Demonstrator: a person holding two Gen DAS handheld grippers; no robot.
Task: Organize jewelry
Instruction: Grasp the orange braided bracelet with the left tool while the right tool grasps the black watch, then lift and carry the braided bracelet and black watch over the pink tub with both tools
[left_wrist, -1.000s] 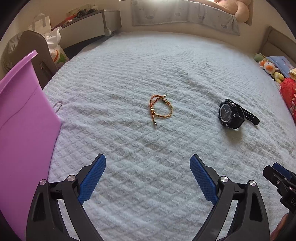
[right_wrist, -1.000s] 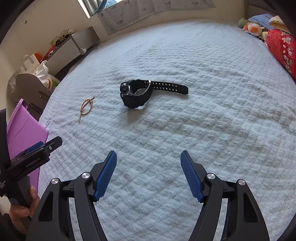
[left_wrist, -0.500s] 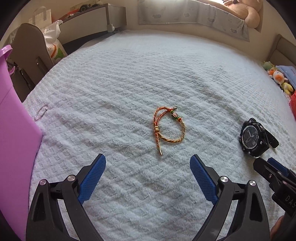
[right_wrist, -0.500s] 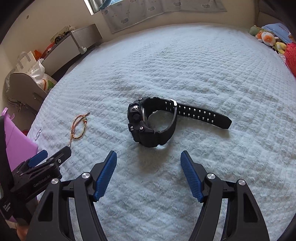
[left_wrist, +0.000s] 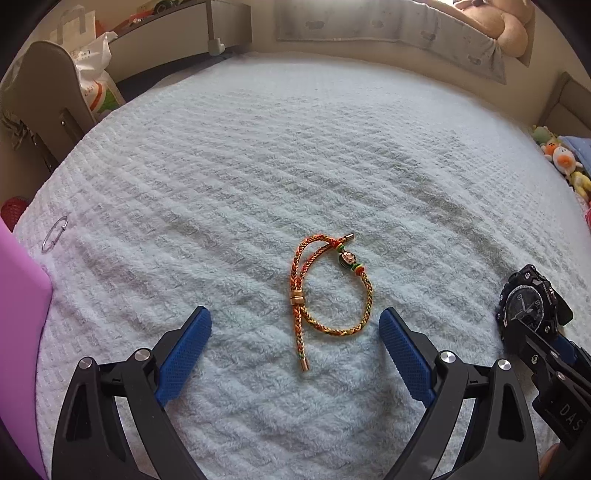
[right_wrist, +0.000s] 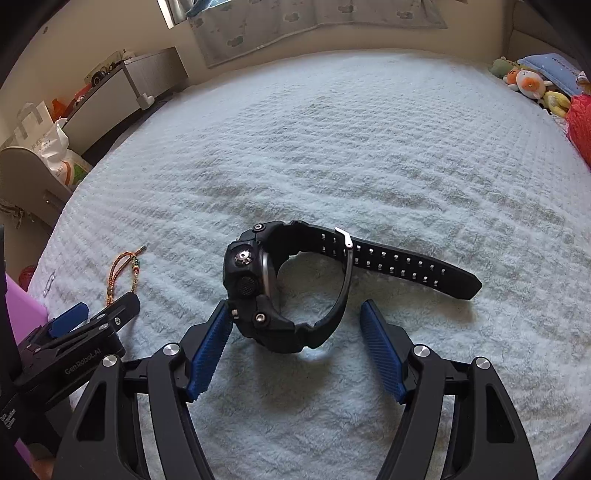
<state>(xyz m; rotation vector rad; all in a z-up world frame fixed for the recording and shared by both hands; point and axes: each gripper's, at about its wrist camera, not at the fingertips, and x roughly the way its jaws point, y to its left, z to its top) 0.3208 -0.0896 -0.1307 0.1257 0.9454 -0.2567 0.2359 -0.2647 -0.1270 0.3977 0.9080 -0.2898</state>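
An orange braided bracelet (left_wrist: 328, 291) with a bead charm lies on the white bedspread, its lower loop and tail between the open blue pads of my left gripper (left_wrist: 295, 332). A black wristwatch (right_wrist: 280, 291) lies on its side with the strap stretched to the right. My right gripper (right_wrist: 295, 321) is open, its pads on either side of the watch's near end; the left pad looks close to or touching the case. The watch (left_wrist: 528, 306) also shows at the right in the left wrist view, the bracelet (right_wrist: 125, 266) at the left in the right wrist view.
A purple box (left_wrist: 18, 332) stands at the left edge of the bed. A small metal ring (left_wrist: 54, 234) lies near it. Soft toys (right_wrist: 528, 83) and a red cushion (right_wrist: 580, 125) sit at the far right. A chair and a shelf stand beyond the bed's left side.
Both grippers have moved forward and down: the bracelet now lies between the left pads and the watch between the right pads. Both stay open.
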